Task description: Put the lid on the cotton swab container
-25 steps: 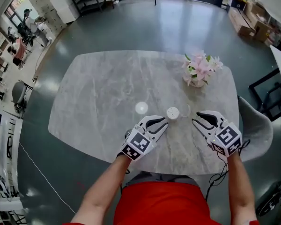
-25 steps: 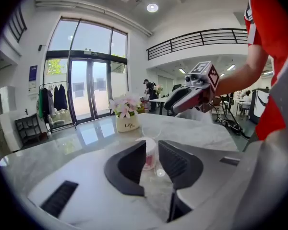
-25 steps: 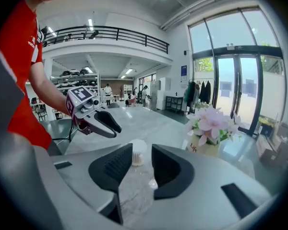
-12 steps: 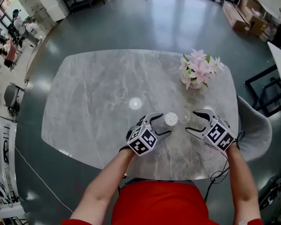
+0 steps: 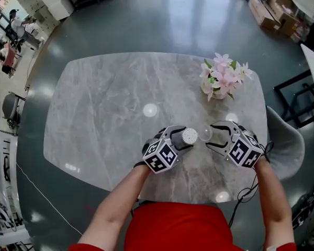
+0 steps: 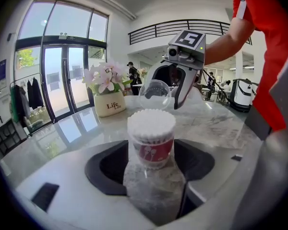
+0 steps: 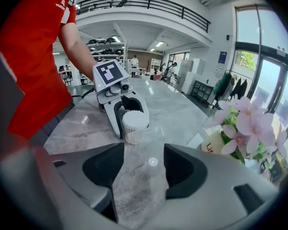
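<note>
An open round container packed with white cotton swabs point(image 5: 190, 136) point(image 6: 151, 138) stands on the marble table point(image 5: 104, 114). My left gripper point(image 5: 184, 139) point(image 6: 151, 176) has its jaws on either side of the container and they are closing; I see no firm press. The clear lid point(image 5: 204, 135) point(image 6: 155, 95) point(image 7: 144, 133) sits just right of the container, low by the table. It lies between the fingertips of my right gripper point(image 5: 209, 135) point(image 7: 137, 171), whose jaws are also closing. The two grippers face each other, a few centimetres apart.
A cream pot of pink flowers point(image 5: 220, 88) point(image 6: 110, 102) point(image 7: 240, 138) stands on the table beyond the right gripper. A grey chair point(image 5: 288, 140) is at the table's right edge. The person's red shirt point(image 5: 172, 229) is at the near edge.
Both grippers moved inward and their jaws spread wider. The left one came from beside the container to stand around it. The right one reached the lid.
</note>
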A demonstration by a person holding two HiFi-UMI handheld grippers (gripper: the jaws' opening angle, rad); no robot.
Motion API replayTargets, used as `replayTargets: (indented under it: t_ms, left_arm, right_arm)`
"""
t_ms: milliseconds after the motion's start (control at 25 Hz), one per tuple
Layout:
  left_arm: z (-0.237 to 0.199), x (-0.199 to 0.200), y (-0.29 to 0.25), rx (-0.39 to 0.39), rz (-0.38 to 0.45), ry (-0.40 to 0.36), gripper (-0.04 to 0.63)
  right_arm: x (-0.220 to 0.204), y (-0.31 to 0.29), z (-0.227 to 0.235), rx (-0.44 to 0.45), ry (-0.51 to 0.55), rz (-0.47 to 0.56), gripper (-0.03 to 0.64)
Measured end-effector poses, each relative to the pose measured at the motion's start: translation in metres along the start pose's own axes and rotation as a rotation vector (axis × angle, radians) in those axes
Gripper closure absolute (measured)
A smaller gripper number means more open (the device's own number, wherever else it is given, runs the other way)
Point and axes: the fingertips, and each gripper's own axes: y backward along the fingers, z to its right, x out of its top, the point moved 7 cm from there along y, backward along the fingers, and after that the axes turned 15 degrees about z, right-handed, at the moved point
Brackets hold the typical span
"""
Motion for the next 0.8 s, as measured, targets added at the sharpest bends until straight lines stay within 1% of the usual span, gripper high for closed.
replayTargets:
  t_ms: [80,160,320,560,680,760,800]
  left_arm:
    - [-0.001,-0.001,-0.001,0.004,-0.003,-0.009,0.289]
    - [-0.001,-0.001,-0.001,0.008,-0.003,-0.015,0.296]
    - [-0.001,-0.001,0.0,0.012,-0.004,-0.031,0.304]
    - [-0.002,-0.001,-0.001,0.012,-0.005,-0.039,0.305]
    - [-0.001,-0.001,-0.002,0.012,-0.004,-0.036,0.305]
    - [-0.001,-0.001,-0.002,0.012,-0.002,-0.034,0.305]
    - [-0.001,-0.001,-0.002,0.011,-0.001,-0.034,0.305]
  right_arm:
    - [0.002,-0.001,0.001,0.006,0.014,0.009,0.387]
    - [0.006,-0.001,0.002,0.007,0.027,0.025,0.41]
    - [0.018,-0.001,-0.001,0.023,0.055,0.038,0.416]
    - [0.037,-0.011,-0.008,0.073,0.112,0.05,0.416]
    - [0.044,-0.02,-0.011,0.097,0.105,0.055,0.422]
    - [0.048,-0.026,-0.011,0.113,0.067,0.061,0.426]
    - [0.051,-0.029,-0.011,0.12,0.032,0.067,0.426]
